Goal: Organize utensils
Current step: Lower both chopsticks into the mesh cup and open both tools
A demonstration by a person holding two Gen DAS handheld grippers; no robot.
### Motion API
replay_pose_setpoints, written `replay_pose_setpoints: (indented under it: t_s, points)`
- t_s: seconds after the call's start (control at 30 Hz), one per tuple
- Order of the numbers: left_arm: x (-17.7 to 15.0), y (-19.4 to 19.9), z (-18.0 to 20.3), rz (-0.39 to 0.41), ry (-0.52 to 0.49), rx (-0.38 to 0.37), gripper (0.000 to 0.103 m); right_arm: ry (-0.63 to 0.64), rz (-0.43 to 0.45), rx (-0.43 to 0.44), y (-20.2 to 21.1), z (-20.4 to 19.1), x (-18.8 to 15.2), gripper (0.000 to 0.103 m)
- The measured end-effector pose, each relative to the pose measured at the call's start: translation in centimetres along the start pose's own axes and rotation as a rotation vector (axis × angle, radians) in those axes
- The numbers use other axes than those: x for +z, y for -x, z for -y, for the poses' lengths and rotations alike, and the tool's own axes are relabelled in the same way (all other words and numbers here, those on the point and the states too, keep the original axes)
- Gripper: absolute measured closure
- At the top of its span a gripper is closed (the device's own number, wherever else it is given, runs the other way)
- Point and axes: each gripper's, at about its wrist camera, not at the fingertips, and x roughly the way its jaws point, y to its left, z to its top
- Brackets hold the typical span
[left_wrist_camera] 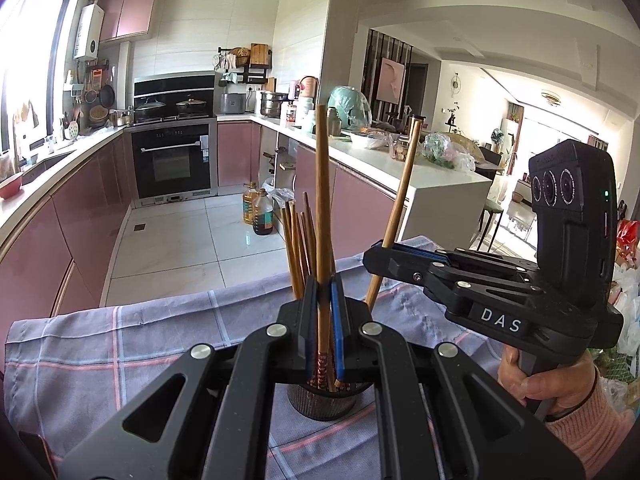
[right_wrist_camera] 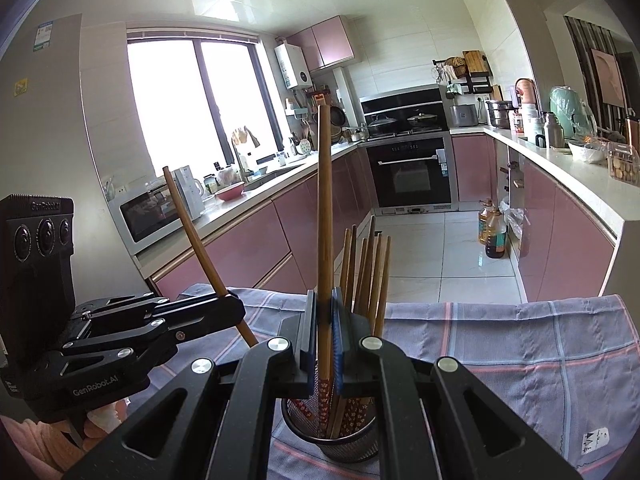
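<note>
Left wrist view showed the left gripper (left_wrist_camera: 324,300) pinching one brown chopstick (left_wrist_camera: 323,200) between its blue pads, the stick standing nearly upright with its patterned lower end reaching down into a dark mesh utensil holder (left_wrist_camera: 320,398). The holder stood on a checked lilac cloth (left_wrist_camera: 120,344) that covered the table, and a cluster of other chopsticks (left_wrist_camera: 298,240) leaned in it just behind the held one. To the right in the same view, the right gripper (left_wrist_camera: 384,250) came in from the side, its jaws pressed together on a second chopstick (left_wrist_camera: 396,208) that tilted to the right, its lower end pointing towards the holder's rim. A hand (left_wrist_camera: 548,380) in a pink sleeve gripped that tool's handle.

From the right wrist view, the right gripper (right_wrist_camera: 325,312) likewise clamped a single chopstick (right_wrist_camera: 324,208), upright over the same mesh holder (right_wrist_camera: 332,432), where red flower-patterned ends showed inside the basket. The remaining chopsticks (right_wrist_camera: 366,268) stood just to its right. At the left, the left gripper (right_wrist_camera: 234,306) held its stick (right_wrist_camera: 204,248) slanting up to the left. Whether either held chopstick's tip touched the holder's bottom could not be told. Behind lay a kitchen with pink cabinets (right_wrist_camera: 256,240), an oven (right_wrist_camera: 408,172) and oil bottles (right_wrist_camera: 493,232) on the tiled floor.
</note>
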Motion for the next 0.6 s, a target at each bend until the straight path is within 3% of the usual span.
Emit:
replay_pose_setpoints:
  t_s: [0.6]
  points:
    - [-0.6, -2.1, -1.0, -0.063, -0.002, -0.003, 0.096, 0.002, -0.051, -0.022, -1.7, 0.5, -1.2, 0.097]
